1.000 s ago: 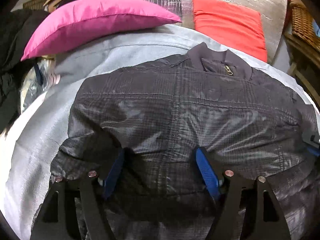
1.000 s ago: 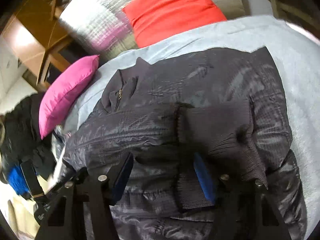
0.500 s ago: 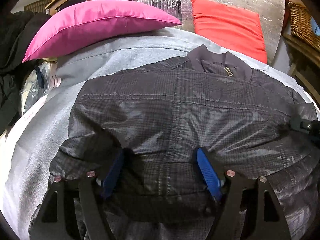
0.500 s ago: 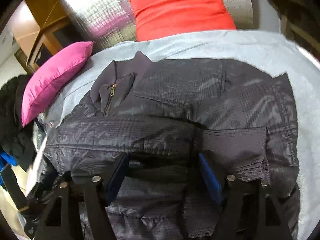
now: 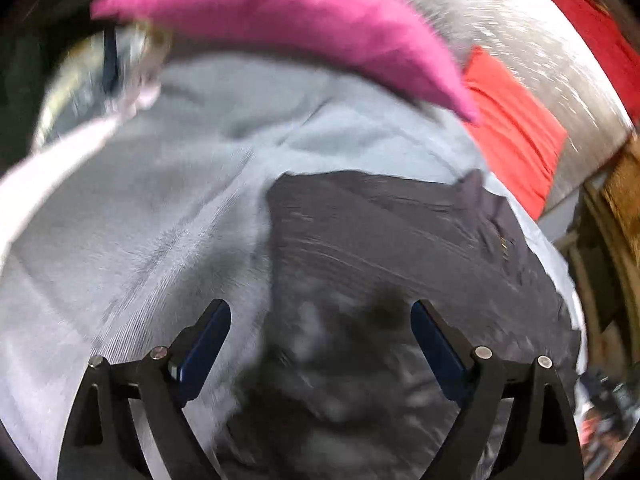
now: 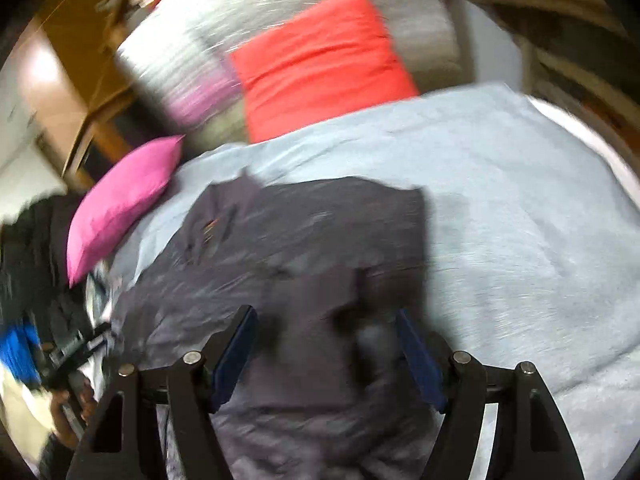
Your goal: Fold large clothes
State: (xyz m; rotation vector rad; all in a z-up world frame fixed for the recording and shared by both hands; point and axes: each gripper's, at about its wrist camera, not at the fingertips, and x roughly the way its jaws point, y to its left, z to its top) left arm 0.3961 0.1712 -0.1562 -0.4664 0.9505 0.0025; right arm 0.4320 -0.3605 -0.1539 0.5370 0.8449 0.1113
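Broadly, a dark jacket (image 6: 304, 240) lies on a pale blue bed cover (image 6: 520, 240), pink pillow (image 5: 280, 20) and red cushion (image 6: 320, 64) behind. Left gripper (image 5: 320, 344) jaws are opening, right gripper (image 6: 324, 344) jaws gape; neither grips anything.

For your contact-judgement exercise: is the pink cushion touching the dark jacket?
Apart. The right wrist view shows pale grey cover between the pink cushion and the dark jacket; the left wrist view agrees.

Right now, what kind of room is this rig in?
Most likely a bedroom or living room at home: a dark jacket lies on a light grey bedspread, with a pink cushion and a red cushion propped behind, and wooden furniture to the side.
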